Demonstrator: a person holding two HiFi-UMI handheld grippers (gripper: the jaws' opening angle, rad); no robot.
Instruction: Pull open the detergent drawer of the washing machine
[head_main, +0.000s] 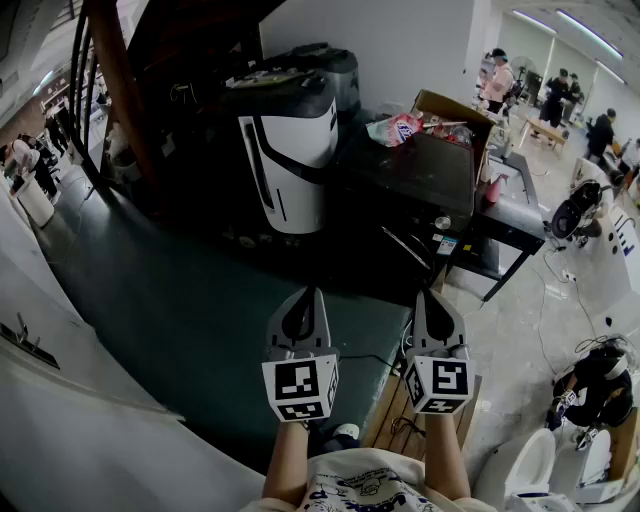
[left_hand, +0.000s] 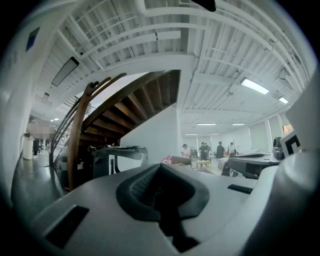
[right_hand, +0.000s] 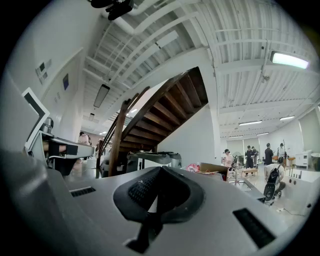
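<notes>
Jaws of left gripper (head_main: 305, 293) and right gripper (head_main: 437, 294) are clenched empty, both aimed level toward the white-fronted machine (head_main: 293, 150).

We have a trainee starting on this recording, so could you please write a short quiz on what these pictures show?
1. True or false: the left gripper is holding something.
2. What lies on the dark table? A) a pink bag B) a laptop C) a kettle
3. In the head view, on which side of the white-and-black machine does that table stand?

Key
1. False: its jaws are together with nothing between them.
2. A.
3. On its right.
</notes>
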